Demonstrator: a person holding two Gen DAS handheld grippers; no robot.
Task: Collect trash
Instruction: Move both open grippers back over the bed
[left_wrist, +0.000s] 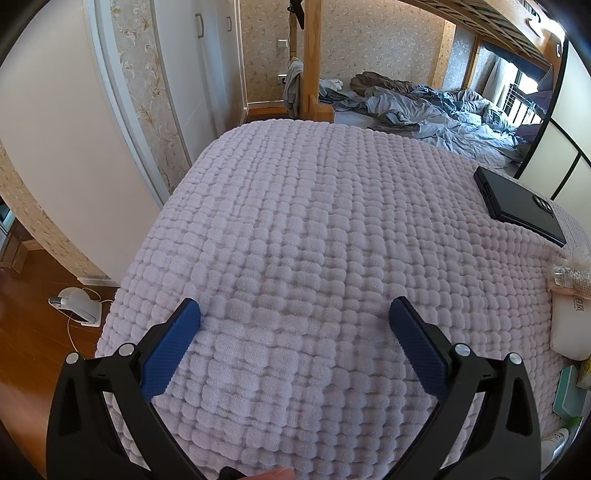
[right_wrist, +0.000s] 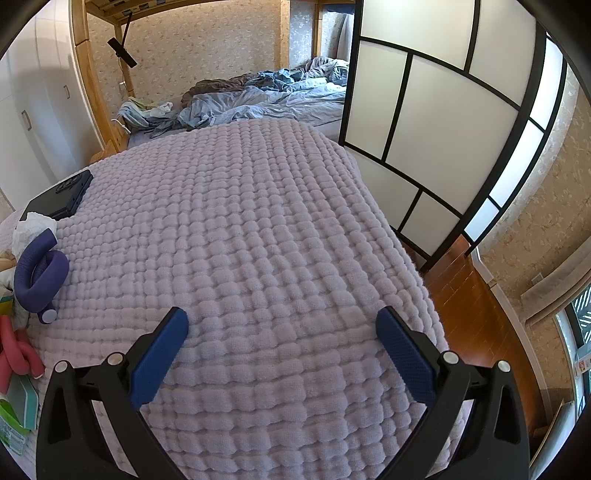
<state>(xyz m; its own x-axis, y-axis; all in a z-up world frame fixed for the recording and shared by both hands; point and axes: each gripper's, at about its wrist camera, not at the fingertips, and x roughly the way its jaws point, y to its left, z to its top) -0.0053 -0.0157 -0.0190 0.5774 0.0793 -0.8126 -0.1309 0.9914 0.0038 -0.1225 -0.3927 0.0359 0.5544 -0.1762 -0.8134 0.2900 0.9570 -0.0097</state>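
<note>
Both of your grippers hang over the lilac quilt (left_wrist: 295, 221) with nothing in them. The left gripper (left_wrist: 294, 319) has its jaws spread wide, and so does the right gripper (right_wrist: 282, 326); only bare quilt lies between each pair of blue pads.

The things to collect sit between your two hands. From the left gripper they lie off to the right edge: a crumpled clear wrapper (left_wrist: 570, 275) and, nearer you, a white packet (left_wrist: 570, 325). From the right gripper the same heap is off to the left: a white tissue (right_wrist: 31, 227) beside a coiled purple foam tube (right_wrist: 38, 273), with a pink foam tube (right_wrist: 16, 354) and a green packet (right_wrist: 13, 424) closer to you.

A black phone (right_wrist: 61, 197) lies just beyond the tissue, further ahead and to the left of the right gripper. It looks like a keeper, not rubbish, so steer round it.

The wide jaws suit what comes next, I'd judge: soft, loose scraps need a broad mouth. Neither gripper is lined up on anything yet, so the task looks barely begun. Turn the right gripper left toward the tissue.
</note>
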